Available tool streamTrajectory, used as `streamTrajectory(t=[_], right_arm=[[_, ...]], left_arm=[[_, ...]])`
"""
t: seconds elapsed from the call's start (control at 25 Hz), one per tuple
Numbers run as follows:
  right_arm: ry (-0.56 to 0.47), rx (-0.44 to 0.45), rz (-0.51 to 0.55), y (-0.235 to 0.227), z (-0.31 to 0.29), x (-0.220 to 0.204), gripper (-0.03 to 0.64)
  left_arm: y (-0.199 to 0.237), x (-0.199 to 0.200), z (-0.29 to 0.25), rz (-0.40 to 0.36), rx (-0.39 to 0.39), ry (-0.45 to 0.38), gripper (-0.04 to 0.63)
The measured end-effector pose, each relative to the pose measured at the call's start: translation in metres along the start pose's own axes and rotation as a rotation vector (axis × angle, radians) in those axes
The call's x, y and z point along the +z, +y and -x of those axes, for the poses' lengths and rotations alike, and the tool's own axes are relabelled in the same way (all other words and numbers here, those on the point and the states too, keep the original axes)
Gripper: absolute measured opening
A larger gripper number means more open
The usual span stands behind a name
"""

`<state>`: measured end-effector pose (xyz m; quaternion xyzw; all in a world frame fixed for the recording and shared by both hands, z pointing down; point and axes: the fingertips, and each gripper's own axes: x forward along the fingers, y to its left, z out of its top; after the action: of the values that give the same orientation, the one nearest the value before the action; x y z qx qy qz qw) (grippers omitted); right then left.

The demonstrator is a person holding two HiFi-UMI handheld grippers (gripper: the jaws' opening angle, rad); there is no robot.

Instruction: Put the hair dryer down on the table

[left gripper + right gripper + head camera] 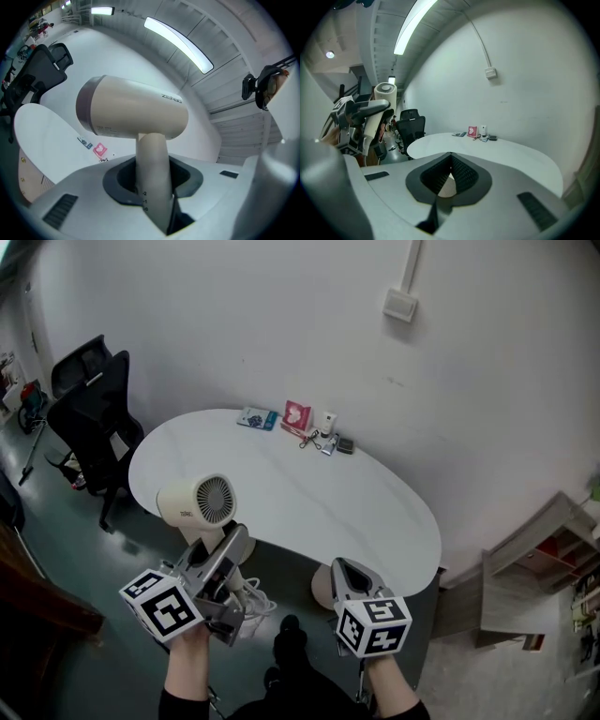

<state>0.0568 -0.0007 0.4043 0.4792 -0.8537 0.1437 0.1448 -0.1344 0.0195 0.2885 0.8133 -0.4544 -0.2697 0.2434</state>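
Hair dryer [199, 500]: carried upright, barrel level, grille end turned toward the head view. Not yet on the table [309, 488]; seen over its near left edge. Gripped low on the handle, apparently so that the barrel clears the jaws and sits balanced above them.

Left gripper [228, 549]: jaws clamped on the handle from both sides, pads pressed against it.

White cord [251, 599]: hanging loose below the gripper, toward the floor.

Right gripper [345, 570]: jaws together, nothing between them; held beside the left, probably spare for this step.

Small items [305, 426]: grouped at the table's far edge by the wall, well apart from the dryer, leaving the middle free for set-down.

Office chair [94, 395]: off the table's left end, out of the way.
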Motion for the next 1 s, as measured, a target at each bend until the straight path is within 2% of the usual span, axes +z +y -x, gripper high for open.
streamTrajectory(t=[0.24, 0.72, 1.0], right_arm=[[-0.02, -0.001, -0.007, -0.022, -0.061, 0.025, 0.002], [-0.037, -0.012, -0.032, -0.103, -0.175, 0.092, 0.002], [-0.031, -0.058, -0.061, -0.144, -0.198, 0.099, 0.002]], left_arm=[[0.027, 0.046, -0.068, -0.051, -0.032, -0.013, 0.124], [0.117, 0.114, -0.225, -0.132, 0.032, -0.023, 0.124], [0.161, 0.139, -0.295, -0.167, 0.056, -0.017, 0.124]])
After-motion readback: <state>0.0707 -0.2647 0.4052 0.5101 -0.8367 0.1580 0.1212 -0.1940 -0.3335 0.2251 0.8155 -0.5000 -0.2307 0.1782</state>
